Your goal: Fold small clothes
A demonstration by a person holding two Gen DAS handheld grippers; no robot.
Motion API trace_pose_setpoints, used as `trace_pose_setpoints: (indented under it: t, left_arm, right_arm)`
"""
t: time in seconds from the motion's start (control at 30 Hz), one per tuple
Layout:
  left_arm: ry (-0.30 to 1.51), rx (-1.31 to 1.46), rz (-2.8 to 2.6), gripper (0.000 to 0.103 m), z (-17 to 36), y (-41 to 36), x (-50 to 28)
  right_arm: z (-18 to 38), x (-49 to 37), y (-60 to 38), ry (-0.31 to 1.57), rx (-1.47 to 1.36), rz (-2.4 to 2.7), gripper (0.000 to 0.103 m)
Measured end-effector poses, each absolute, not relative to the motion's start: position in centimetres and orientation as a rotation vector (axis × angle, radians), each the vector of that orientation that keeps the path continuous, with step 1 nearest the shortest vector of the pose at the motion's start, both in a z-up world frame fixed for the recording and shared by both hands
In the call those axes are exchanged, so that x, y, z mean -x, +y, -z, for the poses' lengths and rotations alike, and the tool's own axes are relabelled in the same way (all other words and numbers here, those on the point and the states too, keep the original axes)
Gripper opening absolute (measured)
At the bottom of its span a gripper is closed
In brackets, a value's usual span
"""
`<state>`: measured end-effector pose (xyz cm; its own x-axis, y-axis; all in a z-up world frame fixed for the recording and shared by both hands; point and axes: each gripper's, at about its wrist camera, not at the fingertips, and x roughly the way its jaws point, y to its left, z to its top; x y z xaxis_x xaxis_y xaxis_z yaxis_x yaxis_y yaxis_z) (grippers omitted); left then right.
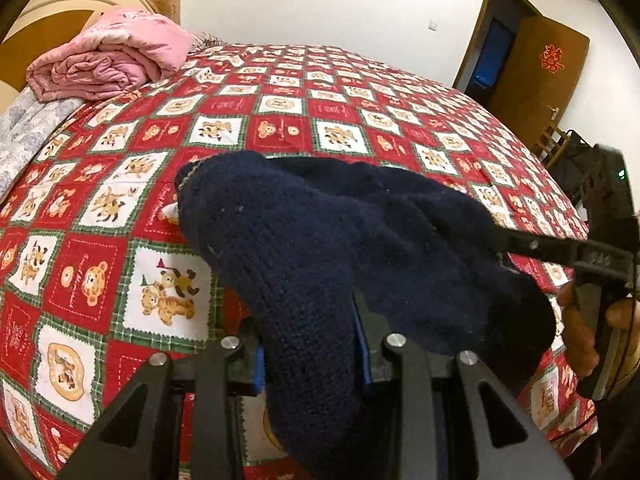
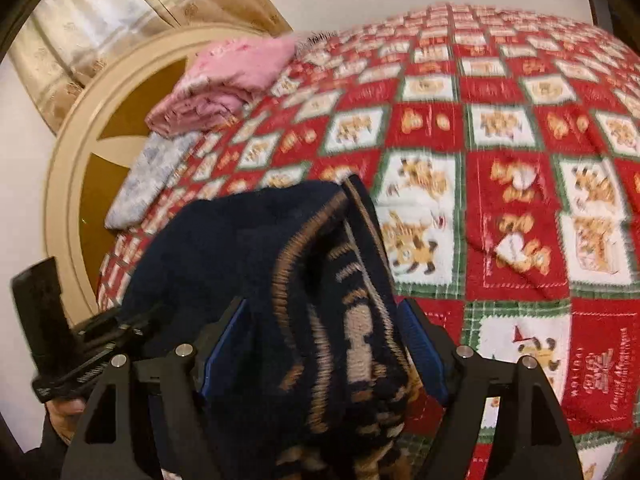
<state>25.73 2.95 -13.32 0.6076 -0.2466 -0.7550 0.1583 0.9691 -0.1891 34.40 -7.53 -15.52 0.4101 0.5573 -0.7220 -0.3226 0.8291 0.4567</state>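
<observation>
A dark navy knit garment (image 1: pixel 304 240) hangs bunched above the red checked bedspread (image 1: pixel 280 112). My left gripper (image 1: pixel 310 360) is shut on it, the blue pads pressing a thick fold from both sides. In the right wrist view the same garment (image 2: pixel 320 320) shows tan woven stripes and drapes between the wide-apart blue pads of my right gripper (image 2: pixel 322 308), which stands open. The right gripper (image 1: pixel 520 240) reaches into the cloth from the right, held by a hand (image 1: pixel 576 332). The left gripper (image 2: pixel 100 336) is at the garment's left edge.
A folded pink quilt (image 1: pixel 108 56) and a grey-patterned pillow (image 1: pixel 24 136) lie at the bed's head by the round cream headboard (image 2: pixel 76 168). A brown door (image 1: pixel 536 68) stands open at the far right. The bedspread (image 2: pixel 500 160) stretches flat beyond the garment.
</observation>
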Motion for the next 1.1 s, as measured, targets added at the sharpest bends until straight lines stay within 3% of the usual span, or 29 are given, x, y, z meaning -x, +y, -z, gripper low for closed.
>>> trace_pose_setpoints:
  t: [0.13,0.2,0.23,0.27,0.47,0.73,0.97,1.1]
  left_arm:
    - [0.886,0.135,0.238,0.035,14.0,3.8,-25.4]
    - [0.876,0.143,0.244,0.035,14.4,4.1,-25.2]
    - [0.871,0.151,0.25,0.035,14.5,4.2,-25.1]
    - [0.865,0.163,0.256,0.035,14.4,4.3,-25.1]
    - [0.807,0.223,0.249,0.034,11.3,6.1,-23.9]
    - [0.826,0.163,0.166,0.034,8.7,13.9,-22.9]
    - [0.882,0.26,0.081,0.034,12.2,22.5,-22.5]
    - [0.87,0.269,0.084,0.042,15.1,22.9,-21.4]
  right_arm:
    - [19.3,-36.4,-8.5,1.08,-0.344,-0.574,0.085]
    - [20.1,-36.7,-9.0,1.083,-0.404,-0.613,0.083]
    - [20.0,-36.6,-8.9,1.077,-0.406,-0.631,0.055]
    - [20.0,-36.5,-8.5,1.088,-0.443,-0.716,0.036]
    - [17.7,-35.0,-5.3,1.073,-0.402,-0.704,0.028]
    - [18.1,-32.3,4.6,1.124,-0.396,-0.814,0.027]
    - [17.8,-29.6,11.9,1.123,-0.27,-0.848,0.027]
    - [17.9,-29.8,11.3,1.129,-0.248,-0.773,0.039]
